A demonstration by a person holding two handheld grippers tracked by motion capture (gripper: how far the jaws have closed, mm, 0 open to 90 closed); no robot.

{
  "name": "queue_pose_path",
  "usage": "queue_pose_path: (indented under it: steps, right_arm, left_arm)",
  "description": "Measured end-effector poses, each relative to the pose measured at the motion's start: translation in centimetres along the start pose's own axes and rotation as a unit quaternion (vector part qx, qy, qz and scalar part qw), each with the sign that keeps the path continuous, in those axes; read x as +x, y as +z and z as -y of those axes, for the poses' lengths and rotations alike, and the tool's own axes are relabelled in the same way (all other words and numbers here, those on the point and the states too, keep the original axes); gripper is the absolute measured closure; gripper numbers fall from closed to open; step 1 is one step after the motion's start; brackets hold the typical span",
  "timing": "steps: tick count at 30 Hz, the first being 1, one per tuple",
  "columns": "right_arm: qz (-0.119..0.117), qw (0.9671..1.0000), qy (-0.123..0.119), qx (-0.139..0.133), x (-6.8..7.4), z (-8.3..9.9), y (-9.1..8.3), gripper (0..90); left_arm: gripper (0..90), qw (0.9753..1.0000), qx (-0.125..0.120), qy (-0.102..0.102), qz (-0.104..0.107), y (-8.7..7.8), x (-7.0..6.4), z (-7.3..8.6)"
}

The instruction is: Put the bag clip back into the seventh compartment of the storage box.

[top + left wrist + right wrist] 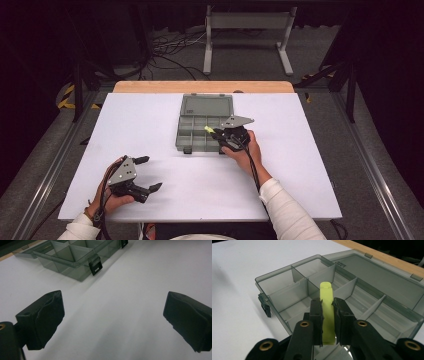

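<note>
White sleeves (292, 215) — black jaws (brass screws)

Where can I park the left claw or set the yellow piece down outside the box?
Bare white table lies right of the organizer box, and wide bare table left of it. The left claw, open, has bare table ahead. It is crowded at the box's near right, where the right claw holds the yellow stick.

white table (150, 120), grey floor (240, 55), dark surroundings
</note>
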State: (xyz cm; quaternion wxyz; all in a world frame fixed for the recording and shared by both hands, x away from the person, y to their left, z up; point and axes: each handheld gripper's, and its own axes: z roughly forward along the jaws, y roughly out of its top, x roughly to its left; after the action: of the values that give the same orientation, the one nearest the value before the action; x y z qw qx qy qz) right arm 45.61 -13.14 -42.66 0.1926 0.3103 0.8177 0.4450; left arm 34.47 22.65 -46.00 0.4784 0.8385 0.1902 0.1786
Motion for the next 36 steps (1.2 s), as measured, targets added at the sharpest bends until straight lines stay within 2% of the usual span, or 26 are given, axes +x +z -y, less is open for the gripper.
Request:
queue_pose_path:
  steps: [11,21,27,36]
  right_arm:
    - [0.002,1.0000,0.000,0.008,0.1,0.3,0.6,78.9]
    - [0.005,0.9996,-0.018,0.021,0.9,0.3,1.1,78.8]
    - [0.012,0.9996,-0.009,0.022,0.6,0.5,1.0,77.3]
    - [0.015,0.9995,-0.011,0.025,0.6,0.5,1.0,76.3]
  left_arm:
    - [4.2,1.0000,0.002,0.001,-0.003,0.0,0.0,0.0]
    - [4.2,1.0000,0.002,0.000,-0.001,0.0,0.0,0.0]
    - [4.2,1.0000,0.002,0.002,-0.001,0.0,0.0,0.0]
    - [4.2,1.0000,0.003,0.001,0.000,0.0,0.0,0.0]
